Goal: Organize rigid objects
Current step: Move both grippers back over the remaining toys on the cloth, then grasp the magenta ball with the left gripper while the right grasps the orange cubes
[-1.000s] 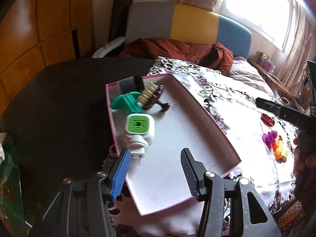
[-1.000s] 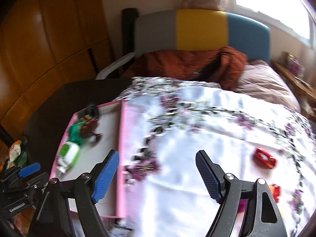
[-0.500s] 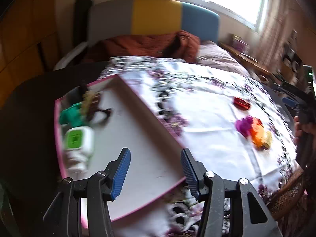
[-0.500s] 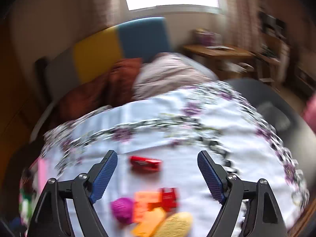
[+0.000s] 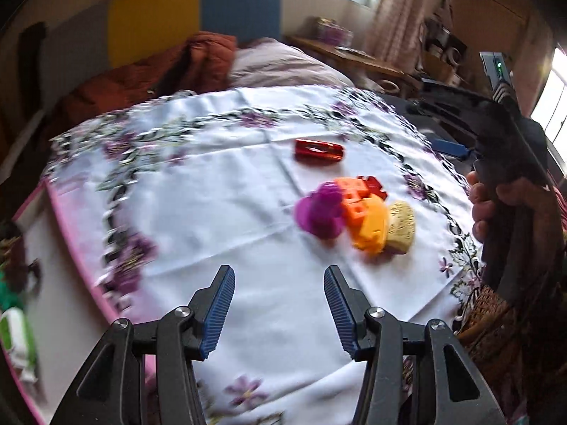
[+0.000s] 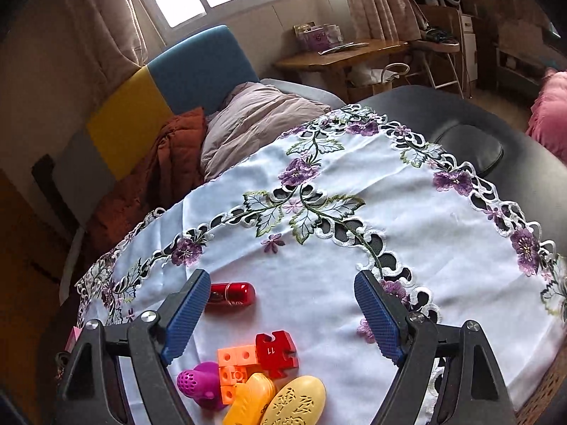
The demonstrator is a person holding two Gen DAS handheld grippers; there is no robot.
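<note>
Pink tray (image 5: 76, 248): few items inside. Toy cluster (image 5: 354, 212) and red capsule (image 5: 319, 151) on tabletop, well right of tray, unsorted. Left tool (image 5: 280, 304), right tool (image 6: 280, 315): both wide, empty.

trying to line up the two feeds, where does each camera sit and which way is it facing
Left wrist: behind the open left gripper, looking across the tablecloth at the toy pile; the right hand shows.
Right wrist: behind the open right gripper, above the pile, facing bed and window.
Shared: red capsule, toy pile, tablecloth.
</note>
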